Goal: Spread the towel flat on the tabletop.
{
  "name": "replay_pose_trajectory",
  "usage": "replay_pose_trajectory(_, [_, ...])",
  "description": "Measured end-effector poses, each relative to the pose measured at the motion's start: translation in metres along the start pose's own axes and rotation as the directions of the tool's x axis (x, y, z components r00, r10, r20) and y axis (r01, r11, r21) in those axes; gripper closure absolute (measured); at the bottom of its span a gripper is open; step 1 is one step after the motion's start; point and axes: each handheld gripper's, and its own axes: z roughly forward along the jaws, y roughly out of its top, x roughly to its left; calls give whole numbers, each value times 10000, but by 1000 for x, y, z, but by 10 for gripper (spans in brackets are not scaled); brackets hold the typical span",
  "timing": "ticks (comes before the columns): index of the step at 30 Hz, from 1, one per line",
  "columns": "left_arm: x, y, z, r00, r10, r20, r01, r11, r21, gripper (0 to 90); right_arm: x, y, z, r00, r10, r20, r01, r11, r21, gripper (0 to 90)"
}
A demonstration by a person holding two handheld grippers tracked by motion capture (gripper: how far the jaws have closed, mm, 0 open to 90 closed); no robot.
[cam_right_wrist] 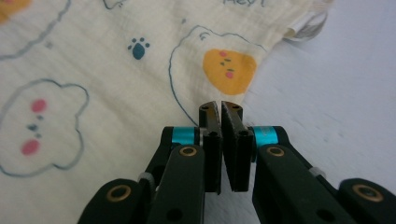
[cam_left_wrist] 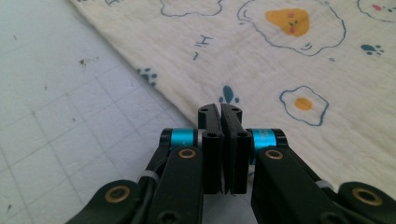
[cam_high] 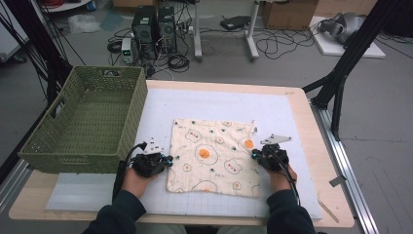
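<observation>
A cream cloth (cam_high: 212,156) printed with fried eggs and small paw marks lies flat on the white gridded mat (cam_high: 219,102). At the cloth's left edge is my left gripper (cam_high: 168,160), its jaws pressed together. In the left gripper view, the left gripper (cam_left_wrist: 220,108) has its tips over the cloth (cam_left_wrist: 280,56) just inside the hem, and I see no fabric between them. My right gripper (cam_high: 255,155) is at the cloth's right edge, also shut. In the right gripper view, the right gripper (cam_right_wrist: 220,105) points at the hem of the cloth (cam_right_wrist: 116,84) beside an orange yolk.
A deep green woven basket (cam_high: 83,122) stands on the table's left side, close to my left hand. The mat covers most of the wooden table (cam_high: 311,126). Beyond the far edge are computer towers (cam_high: 155,27), cables and black frame legs (cam_high: 341,73).
</observation>
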Motion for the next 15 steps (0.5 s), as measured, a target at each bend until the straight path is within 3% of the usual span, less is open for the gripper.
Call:
replay_pose_trajectory(1, [1,-1,-2,10000,-2,13,2,10000,43,868,-1,-1,-3,9998,-72,209,69,9999,127,871])
replay_pose_trajectory(4, [1,-1,-4,9996,-111,248,109,9999,76,866,-4,-8,-9,9997,110,197,-113,9999,120,851])
replay_pose_trajectory(6, [-1,0,-4,9985,-231,495,234,9997,-57,847,-5,-10,-12,9998,98,159,-96,9999,-91,697])
replay_pose_trajectory(8, [-2,1,-5,9970,-358,684,379,9988,-294,759,-7,-11,-16,9998,215,54,-212,9986,-478,601])
replay_pose_trajectory(10, [-1,4,-6,9960,-587,671,634,9955,-704,592,-9,-11,-22,9995,300,92,-289,9949,-971,498])
replay_pose_trajectory(12, [-1,5,-7,9958,-670,632,730,9924,-986,492,-11,-10,-28,9989,468,-45,-470,9897,-1353,443])
replay_pose_trajectory(15, [4,8,-8,9953,-842,481,914,9801,-1760,399,-11,-10,-37,9989,451,-131,-467,9842,-1708,373])
